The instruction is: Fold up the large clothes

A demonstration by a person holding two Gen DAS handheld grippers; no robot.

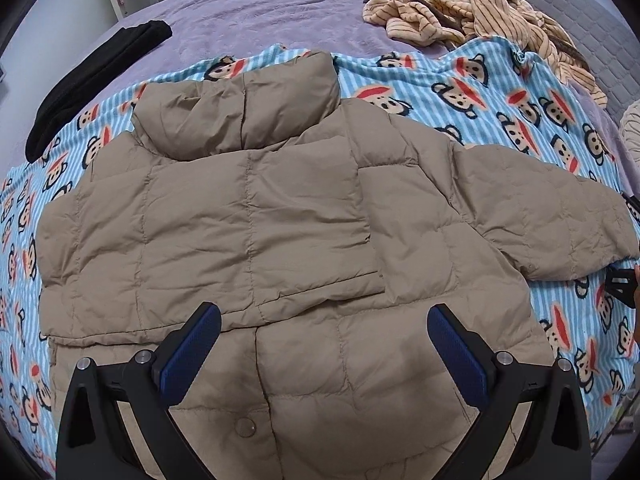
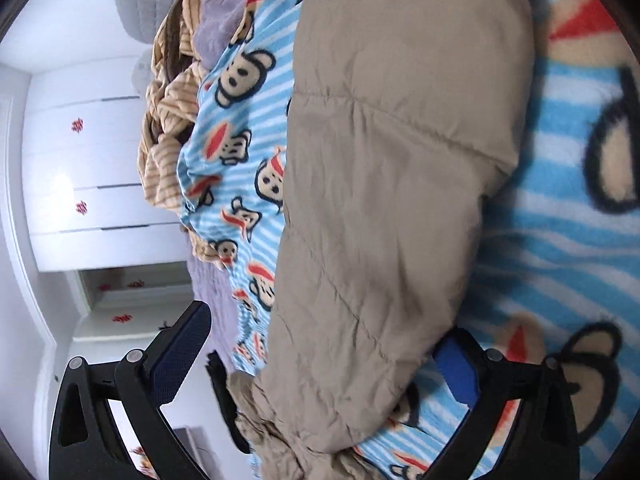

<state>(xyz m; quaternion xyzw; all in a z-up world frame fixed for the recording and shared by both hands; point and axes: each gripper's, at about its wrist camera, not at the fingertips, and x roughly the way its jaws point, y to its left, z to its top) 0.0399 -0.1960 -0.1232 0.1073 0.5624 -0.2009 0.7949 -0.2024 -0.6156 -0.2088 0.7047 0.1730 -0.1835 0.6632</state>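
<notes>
A tan quilted puffer jacket (image 1: 280,220) lies flat on a blue striped monkey-print blanket (image 1: 520,92). Its left sleeve is folded across the body; its right sleeve (image 1: 560,220) sticks out to the right. My left gripper (image 1: 324,328) hovers open above the jacket's lower hem, holding nothing. My right gripper (image 2: 324,344) is open at the cuff end of the right sleeve (image 2: 380,200), one finger on each side of it; the view is rolled sideways. The right gripper's black tip (image 1: 624,284) shows at the right edge of the left wrist view.
A purple bedspread (image 1: 260,12) covers the bed. A black garment (image 1: 92,80) lies at far left, a tan striped fleece garment (image 1: 480,12) at far right. White cabinets (image 2: 92,160) stand beyond the bed.
</notes>
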